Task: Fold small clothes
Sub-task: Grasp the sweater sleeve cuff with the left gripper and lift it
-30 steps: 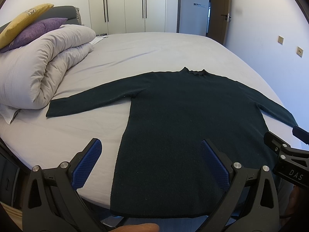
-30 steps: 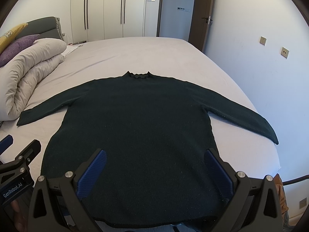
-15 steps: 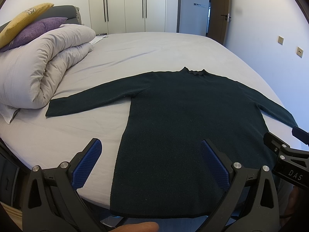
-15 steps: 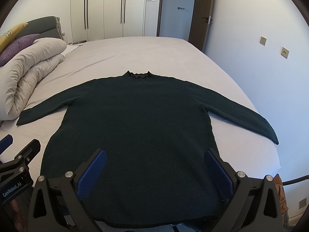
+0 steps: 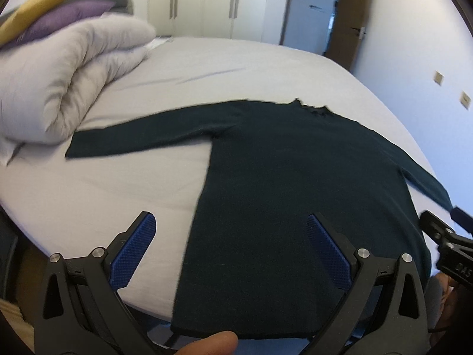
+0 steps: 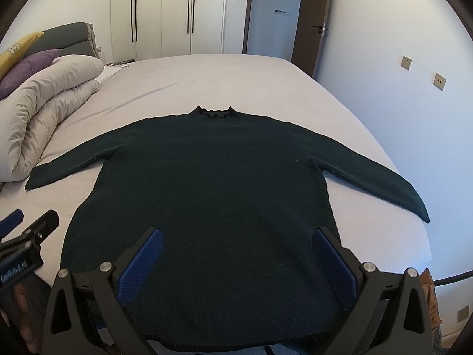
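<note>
Sweater (image 6: 212, 201) flat on bed (image 6: 207, 80) | both tools spread, empty

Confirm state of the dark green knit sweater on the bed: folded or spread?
Spread. The dark green knit sweater lies flat on the grey bed sheet, both sleeves stretched outward, collar away from the camera, no fold made.

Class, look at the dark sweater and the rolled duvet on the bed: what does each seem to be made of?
Sweater: likely knitted wool or acrylic; matte, slightly fuzzy dark green surface, ruffled neck edge. Duvet: probably woven cotton cover over soft filling; puffy, creased, dull off-white.
</note>
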Demonstrator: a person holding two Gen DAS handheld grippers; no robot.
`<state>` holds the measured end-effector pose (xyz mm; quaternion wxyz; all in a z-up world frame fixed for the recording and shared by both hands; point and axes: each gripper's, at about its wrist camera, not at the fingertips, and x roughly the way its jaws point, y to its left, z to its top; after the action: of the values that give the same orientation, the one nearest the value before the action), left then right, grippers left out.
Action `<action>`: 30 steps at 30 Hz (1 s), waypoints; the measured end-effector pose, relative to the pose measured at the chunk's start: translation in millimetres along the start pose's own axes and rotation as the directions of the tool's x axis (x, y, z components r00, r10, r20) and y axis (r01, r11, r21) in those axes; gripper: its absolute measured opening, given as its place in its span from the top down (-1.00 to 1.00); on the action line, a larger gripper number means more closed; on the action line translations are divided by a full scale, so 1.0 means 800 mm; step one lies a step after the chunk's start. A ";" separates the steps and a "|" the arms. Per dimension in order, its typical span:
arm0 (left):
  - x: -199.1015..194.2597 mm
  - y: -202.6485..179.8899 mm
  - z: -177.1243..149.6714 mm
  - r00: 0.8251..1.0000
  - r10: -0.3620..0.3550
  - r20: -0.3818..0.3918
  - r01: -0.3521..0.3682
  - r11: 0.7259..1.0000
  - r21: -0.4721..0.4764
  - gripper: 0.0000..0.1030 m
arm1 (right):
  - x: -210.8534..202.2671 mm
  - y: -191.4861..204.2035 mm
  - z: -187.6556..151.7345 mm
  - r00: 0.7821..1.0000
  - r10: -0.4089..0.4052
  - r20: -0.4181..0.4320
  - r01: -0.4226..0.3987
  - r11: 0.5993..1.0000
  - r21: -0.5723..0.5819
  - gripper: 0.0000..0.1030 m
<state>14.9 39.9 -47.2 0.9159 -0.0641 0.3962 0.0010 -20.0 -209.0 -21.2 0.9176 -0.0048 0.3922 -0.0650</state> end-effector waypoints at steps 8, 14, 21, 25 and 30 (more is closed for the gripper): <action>0.040 0.090 0.020 0.984 -0.181 0.008 0.179 0.964 -0.197 -1.00 | 0.017 -0.006 0.007 0.998 0.066 -0.004 -0.065 0.998 0.019 -1.00; 0.090 0.168 0.035 0.961 -0.275 -0.017 0.251 0.900 -0.357 -1.00 | 0.027 -0.013 0.016 0.976 0.220 0.008 -0.219 0.972 0.087 -1.00; 0.145 0.347 0.047 0.913 -0.341 0.223 0.382 0.523 -0.762 -1.00 | 0.050 -0.013 0.032 0.942 0.336 -0.001 -0.331 0.929 0.166 -0.96; 0.170 0.429 0.038 0.908 -0.286 0.307 0.390 0.307 -0.868 -1.00 | 0.068 0.002 0.041 0.924 0.379 -0.045 -0.365 0.913 0.180 -0.78; 0.173 0.495 0.038 0.924 -0.225 0.310 0.355 0.197 -0.914 -0.99 | 0.093 0.019 0.049 0.908 0.407 -0.100 -0.383 0.903 0.194 -0.78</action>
<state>111.1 429.5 -172.9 0.6893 -0.6783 0.2441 0.0720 60.7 -204.6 -48.4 0.8792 0.1576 0.4406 0.0892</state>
